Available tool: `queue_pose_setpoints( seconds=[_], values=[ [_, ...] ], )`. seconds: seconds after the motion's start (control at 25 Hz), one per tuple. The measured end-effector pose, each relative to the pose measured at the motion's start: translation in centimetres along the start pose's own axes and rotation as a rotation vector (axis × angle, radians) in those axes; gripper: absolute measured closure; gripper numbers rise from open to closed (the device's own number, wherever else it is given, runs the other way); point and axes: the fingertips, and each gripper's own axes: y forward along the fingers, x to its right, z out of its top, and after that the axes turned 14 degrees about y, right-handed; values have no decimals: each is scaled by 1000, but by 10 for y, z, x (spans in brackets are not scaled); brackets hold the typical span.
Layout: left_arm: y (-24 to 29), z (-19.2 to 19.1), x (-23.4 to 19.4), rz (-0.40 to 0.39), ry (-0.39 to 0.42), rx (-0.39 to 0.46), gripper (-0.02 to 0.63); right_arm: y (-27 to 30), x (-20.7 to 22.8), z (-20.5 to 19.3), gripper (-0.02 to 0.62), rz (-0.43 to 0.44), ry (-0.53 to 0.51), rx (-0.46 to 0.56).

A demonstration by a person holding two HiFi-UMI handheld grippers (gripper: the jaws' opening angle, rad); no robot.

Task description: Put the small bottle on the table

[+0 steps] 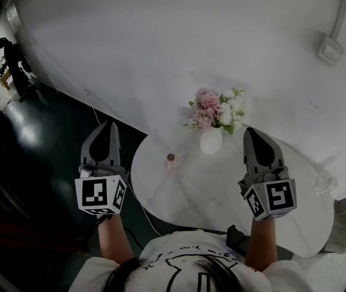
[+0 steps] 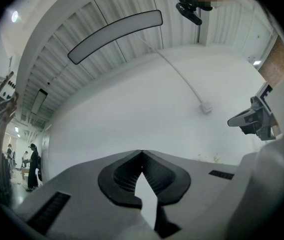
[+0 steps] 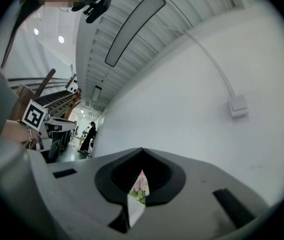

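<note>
- White round worktop (image 1: 221,193) bears the bottle (image 1: 171,163), upright beside a vase (image 1: 211,140)
- Left tongs (image 1: 107,126) and right tongs (image 1: 250,131) both closed, empty
- Bottle looks light, slick, tippy; grip its body below the cap

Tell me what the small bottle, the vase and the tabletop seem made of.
The small bottle: translucent pinkish body, likely glass or clear plastic. The vase: smooth plain white, probably glazed ceramic. The table: white top with faint grey veining, marble or a marble-look surface; cannot tell which.
</note>
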Motion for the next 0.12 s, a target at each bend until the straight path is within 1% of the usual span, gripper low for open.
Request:
queue_pose_setpoints(
  seconds=[0.12],
  values=[
    [3, -3, 5, -15, 8, -4, 601, 0, 2, -3, 601, -7, 4, 0]
  ],
)
